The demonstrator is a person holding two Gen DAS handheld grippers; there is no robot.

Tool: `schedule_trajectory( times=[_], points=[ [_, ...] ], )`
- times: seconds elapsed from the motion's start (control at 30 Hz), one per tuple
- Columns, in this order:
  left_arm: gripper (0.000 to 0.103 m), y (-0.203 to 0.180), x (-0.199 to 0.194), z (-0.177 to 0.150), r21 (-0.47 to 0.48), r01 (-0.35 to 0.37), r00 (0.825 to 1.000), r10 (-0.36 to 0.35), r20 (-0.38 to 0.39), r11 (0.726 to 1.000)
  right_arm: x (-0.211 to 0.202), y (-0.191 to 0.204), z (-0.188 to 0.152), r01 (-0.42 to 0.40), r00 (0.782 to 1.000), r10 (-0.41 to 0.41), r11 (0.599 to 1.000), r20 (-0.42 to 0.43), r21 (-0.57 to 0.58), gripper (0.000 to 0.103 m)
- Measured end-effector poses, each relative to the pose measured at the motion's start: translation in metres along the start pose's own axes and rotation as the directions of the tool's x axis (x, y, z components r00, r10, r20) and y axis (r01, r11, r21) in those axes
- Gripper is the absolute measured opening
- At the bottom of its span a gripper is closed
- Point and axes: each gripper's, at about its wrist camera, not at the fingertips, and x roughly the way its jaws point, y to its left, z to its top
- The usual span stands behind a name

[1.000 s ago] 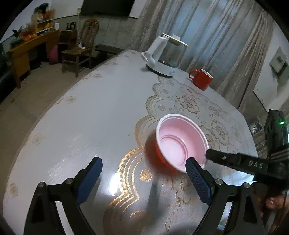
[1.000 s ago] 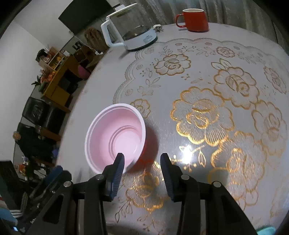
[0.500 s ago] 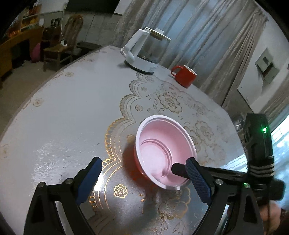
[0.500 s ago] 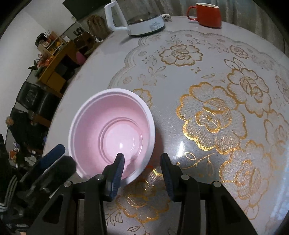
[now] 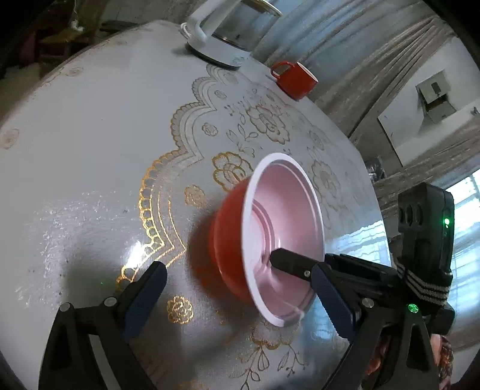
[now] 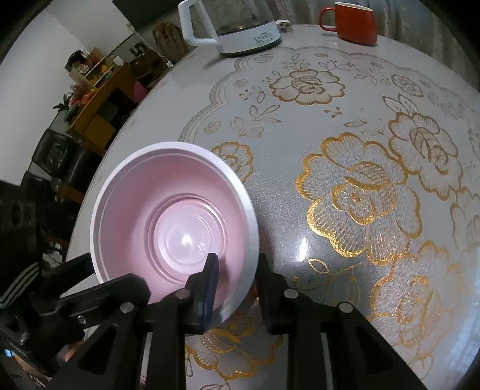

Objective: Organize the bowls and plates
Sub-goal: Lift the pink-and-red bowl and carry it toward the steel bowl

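On table (image 6: 300, 99) | bowl (image 6: 168, 216) upright, mouth up | right gripper (image 6: 237, 282) jaws closing, pinching rim | left gripper (image 5: 237, 297) jaws apart

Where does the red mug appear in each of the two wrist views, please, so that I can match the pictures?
Left wrist view: the red mug stands upper centre-right, at the table's far edge, right of the kettle.
Right wrist view: the red mug sits at the top right, again right of the kettle.
Shared landmark: the pink-lined bowl.

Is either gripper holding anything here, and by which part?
The right gripper has just closed on the near rim of the bowl, one finger inside, one outside. The left gripper is open and holds nothing.
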Motion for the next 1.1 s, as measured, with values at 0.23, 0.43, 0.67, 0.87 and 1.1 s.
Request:
schedule_trajectory(
  times=[0.23,0.43,0.67,0.87,1.1],
  points=[
    [0.095,0.026,-0.021,0.007,-0.124,0.107,0.99,-0.095,0.102,0.987,0.001,0.008,0.001,0.027,1.0,-0.027,0.999,-0.006,-0.02,0.024],
    [0.092,0.043,-0.04,0.014,-0.178,0.137,0.98,-0.107,0.167,0.974,-0.003,0.008,-0.004,0.031,1.0,-0.031,0.999,-0.002,-0.012,0.024],
    [0.092,0.037,-0.06,0.014,-0.073,-0.116,0.953,0.131,0.273,0.991,-0.001,0.009,-0.001,0.05,0.999,-0.05,0.999,0.0,-0.019,0.024],
    [0.093,0.002,-0.044,0.004,0.105,-0.254,0.924,0.209,0.32,0.962,0.001,0.01,-0.001,0.06,0.998,-0.06,0.998,0.002,-0.017,0.026],
    [0.093,0.026,-0.051,0.007,0.008,-0.045,0.96,0.041,0.277,0.999,-0.001,0.005,-0.001,0.047,0.999,-0.047,0.999,0.01,0.006,0.025]
  ],
)
